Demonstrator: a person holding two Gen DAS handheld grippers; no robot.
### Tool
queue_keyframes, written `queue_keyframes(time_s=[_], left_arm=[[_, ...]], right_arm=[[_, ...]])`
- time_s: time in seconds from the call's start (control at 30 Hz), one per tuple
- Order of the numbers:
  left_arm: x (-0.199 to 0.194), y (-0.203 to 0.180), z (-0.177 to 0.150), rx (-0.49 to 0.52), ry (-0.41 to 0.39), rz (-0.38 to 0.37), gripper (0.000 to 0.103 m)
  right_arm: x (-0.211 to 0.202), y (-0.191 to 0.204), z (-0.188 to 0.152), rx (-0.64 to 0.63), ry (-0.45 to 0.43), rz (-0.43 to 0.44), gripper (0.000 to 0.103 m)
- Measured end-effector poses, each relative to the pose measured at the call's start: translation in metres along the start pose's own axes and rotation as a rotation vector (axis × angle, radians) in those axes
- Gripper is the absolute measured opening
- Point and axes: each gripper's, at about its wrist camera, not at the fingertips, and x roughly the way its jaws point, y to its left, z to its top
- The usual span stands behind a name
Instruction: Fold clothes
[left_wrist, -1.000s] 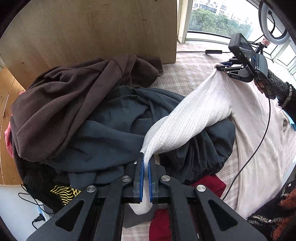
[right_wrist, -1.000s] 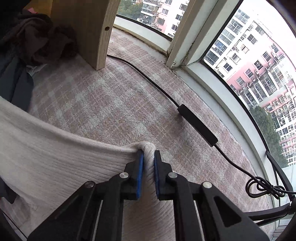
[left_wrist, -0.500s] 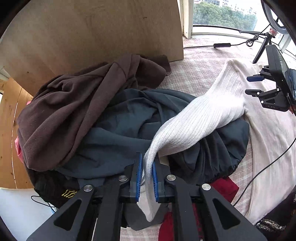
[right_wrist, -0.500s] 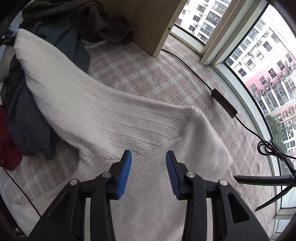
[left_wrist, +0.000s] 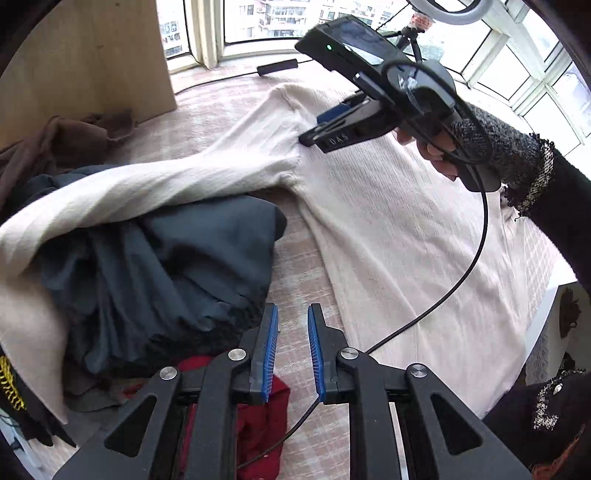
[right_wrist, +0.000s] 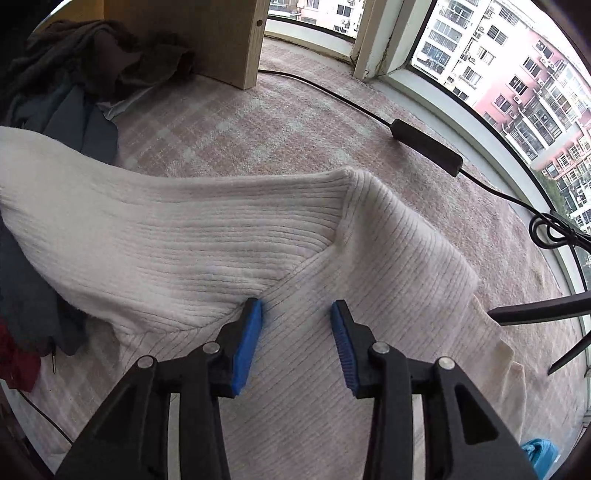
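We hold our left gripper (left_wrist: 291, 347) above the pink plaid cover (left_wrist: 306, 273), its blue pads parted and nothing between them. Just ahead lies the cream ribbed sweater (left_wrist: 376, 229), its body spread flat across the cover, one sleeve (left_wrist: 147, 192) stretched away to our left and draped over a heap of dark clothes (left_wrist: 173, 266). A red garment (left_wrist: 262, 417) peeks out beneath our left fingers.

Over to the right wrist view: our right gripper (right_wrist: 295, 339) hangs over the sweater (right_wrist: 314, 387) near the seam where sleeve meets body, jaws spread wide and empty. The left pad (right_wrist: 248, 343) sits right at that seam; whether it touches the knit we cannot tell. The sleeve (right_wrist: 129, 236) runs off to the left edge, lying across the dark pile.

From the left wrist camera we see the right gripper (left_wrist: 332, 125) too, held by a hand (left_wrist: 432, 151) in a dark knitted sleeve, poised over the sweater's shoulder. A black cable with an inline box (right_wrist: 424, 147) crosses the cover by the window, and a wooden panel (right_wrist: 207, 37) stands behind the pile.
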Motion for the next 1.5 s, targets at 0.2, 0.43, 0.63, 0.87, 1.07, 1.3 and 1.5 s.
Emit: queue_keyframes(time_s=[0.2, 0.43, 0.63, 0.87, 1.07, 1.3, 1.5], left_arm=[[0.051, -0.021, 0.025, 0.026, 0.029, -0.005, 0.016], [0.067, -0.026, 0.034, 0.021, 0.053, 0.019, 0.005], [0.052, 0.01, 0.012, -0.12, 0.025, 0.007, 0.005], [0.039, 0.012, 0.015, -0.154, -0.018, -0.047, 0.009], [-0.009, -0.001, -0.06, -0.127, 0.057, -0.094, 0.01], [-0.101, -0.007, -0.163, -0.21, 0.07, -0.111, 0.019], [-0.02, -0.02, -0.171, -0.163, 0.097, -0.119, 0.029]], right_arm=[[-0.006, -0.006, -0.003, 0.027, 0.0, 0.005, 0.04], [-0.015, -0.011, -0.009, 0.031, -0.012, -0.004, 0.04], [-0.021, -0.017, -0.014, 0.034, -0.023, -0.012, 0.04], [-0.029, -0.015, -0.014, 0.005, -0.027, -0.102, 0.04], [-0.04, -0.023, -0.019, 0.044, -0.021, -0.075, 0.04], [-0.108, -0.024, -0.032, 0.122, -0.125, 0.17, 0.042], [-0.094, 0.01, -0.046, 0.048, -0.076, 0.102, 0.053]])
